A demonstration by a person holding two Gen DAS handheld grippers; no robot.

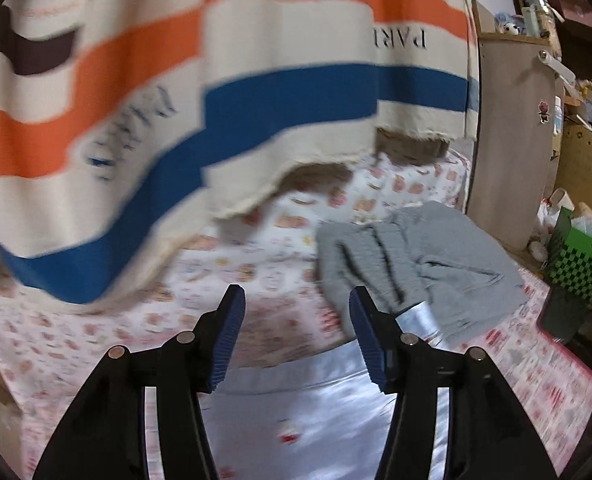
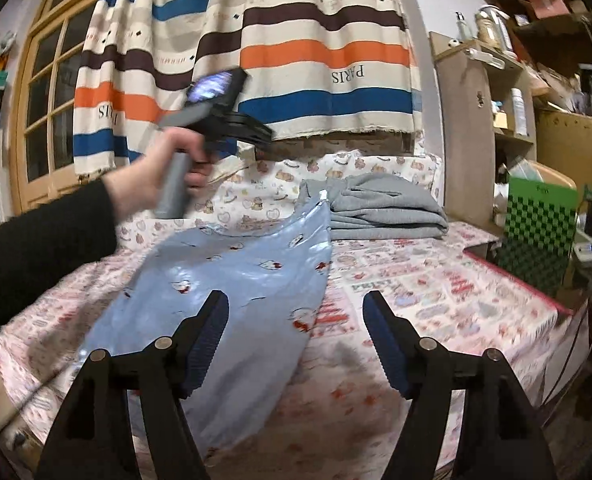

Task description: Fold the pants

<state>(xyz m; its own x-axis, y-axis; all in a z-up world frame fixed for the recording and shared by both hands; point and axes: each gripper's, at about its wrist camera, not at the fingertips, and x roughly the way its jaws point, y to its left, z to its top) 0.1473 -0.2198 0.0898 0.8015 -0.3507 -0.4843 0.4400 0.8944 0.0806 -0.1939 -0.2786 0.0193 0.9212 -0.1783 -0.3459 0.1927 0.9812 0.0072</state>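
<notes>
Shiny light-blue pants [image 2: 232, 280] with small red-and-white cartoon prints lie spread on the bed, running from the near left toward the grey pile. They also show below my left gripper [image 1: 312, 412]. My left gripper [image 1: 296, 332] is open and empty, held above the pants; in the right wrist view the hand holds it raised [image 2: 220, 120] in front of the curtain. My right gripper [image 2: 296, 336] is open and empty, just above the pants' right edge.
A folded grey garment [image 2: 384, 208] lies at the back right of the bed [image 2: 436, 300], also in the left wrist view [image 1: 424, 264]. A striped curtain [image 2: 296, 48] hangs behind. A wooden shelf [image 2: 468, 128] and a green checkered box [image 2: 536, 232] stand on the right.
</notes>
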